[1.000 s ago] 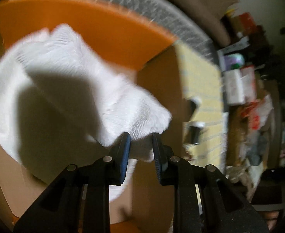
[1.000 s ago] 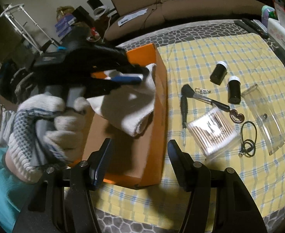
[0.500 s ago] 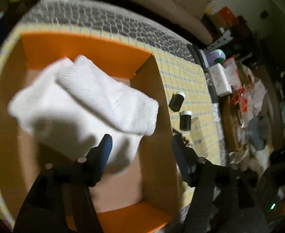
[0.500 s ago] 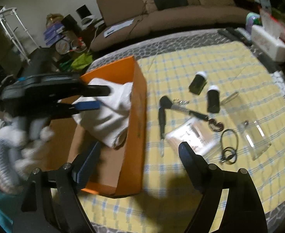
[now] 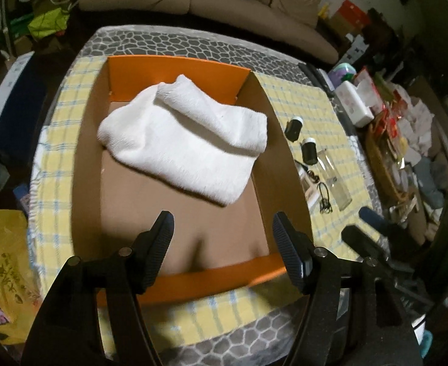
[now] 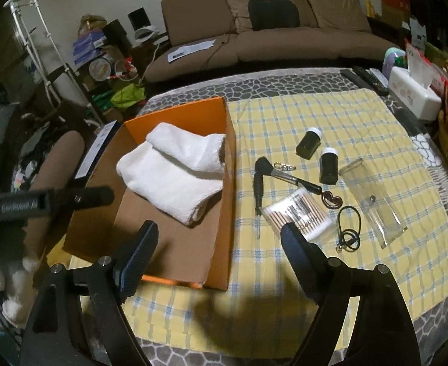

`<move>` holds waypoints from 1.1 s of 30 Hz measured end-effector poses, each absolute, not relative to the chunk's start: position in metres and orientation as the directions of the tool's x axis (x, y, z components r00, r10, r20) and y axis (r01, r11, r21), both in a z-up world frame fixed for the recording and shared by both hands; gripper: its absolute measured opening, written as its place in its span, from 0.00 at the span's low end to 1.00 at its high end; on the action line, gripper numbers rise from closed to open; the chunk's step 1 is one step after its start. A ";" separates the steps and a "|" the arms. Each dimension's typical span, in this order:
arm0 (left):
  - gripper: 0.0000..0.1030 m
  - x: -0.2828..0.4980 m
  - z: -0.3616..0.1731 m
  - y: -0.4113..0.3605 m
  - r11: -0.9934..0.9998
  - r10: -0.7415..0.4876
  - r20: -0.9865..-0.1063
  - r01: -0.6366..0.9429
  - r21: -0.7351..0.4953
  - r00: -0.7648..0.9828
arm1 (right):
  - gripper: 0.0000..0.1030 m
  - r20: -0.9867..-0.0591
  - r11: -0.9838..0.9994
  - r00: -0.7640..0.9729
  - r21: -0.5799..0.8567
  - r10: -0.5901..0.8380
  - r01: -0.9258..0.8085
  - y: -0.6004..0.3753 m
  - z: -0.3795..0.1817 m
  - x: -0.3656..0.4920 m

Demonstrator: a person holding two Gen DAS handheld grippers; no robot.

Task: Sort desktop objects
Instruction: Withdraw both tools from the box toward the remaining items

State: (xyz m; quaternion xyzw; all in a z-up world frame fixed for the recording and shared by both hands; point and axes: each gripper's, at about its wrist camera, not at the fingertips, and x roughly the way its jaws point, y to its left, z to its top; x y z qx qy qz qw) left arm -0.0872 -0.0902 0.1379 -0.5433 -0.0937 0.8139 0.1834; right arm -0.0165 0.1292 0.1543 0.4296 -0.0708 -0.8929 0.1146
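Towel point(image 5: 190, 143) is lying folded inside the orange cardboard box point(image 5: 175, 73), up toward the far end, so that bit of the sorting looks done. Going left to right: the left gripper point(image 5: 222, 244) is hanging over the near end of the box with its jaws having just been opening, now standing fairly wide with nothing between them, and the towel is sitting well clear of its fingertips point(image 5: 163, 228). In the right wrist view the same box point(image 6: 224, 158) is sitting on the left part of the yellow checked cloth point(image 6: 391, 122), and the right gripper point(image 6: 218, 244) is hovering above the box's near right corner, jaws spread wide and holding nothing either. Off to the right, the rest of the stuff is still waiting loose on the cloth: a makeup brush point(image 6: 285, 175), a small screwdriver point(image 6: 258, 195), a pack of cotton swabs point(image 6: 300, 216), two dark bottles point(image 6: 309, 143), a black hair tie point(image 6: 349, 222) and a clear plastic case point(image 6: 373, 201). Best guess, the step in hand is switching to the next item, and that's calling for the right gripper to swing rightward and drop over something narrow like the brush handle before closing.
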 end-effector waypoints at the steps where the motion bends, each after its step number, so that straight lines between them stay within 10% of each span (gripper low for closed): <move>1: 0.63 -0.082 0.140 -0.091 -0.919 0.391 -0.851 -0.200 -0.340 -0.351 | 0.82 -0.750 -0.965 -0.608 0.219 -0.261 0.144 0.128 0.156 -0.014; 6: 0.83 -0.052 0.148 -0.098 -0.939 0.338 -0.849 -0.209 -0.274 -0.407 | 0.82 -0.742 -0.968 -0.622 0.204 -0.251 0.148 0.121 0.162 0.003; 33: 0.83 0.014 0.129 -0.009 -0.923 0.332 -0.792 -0.351 -0.160 -0.512 | 0.82 -0.739 -0.981 -0.658 0.193 -0.144 -0.002 0.231 0.128 0.039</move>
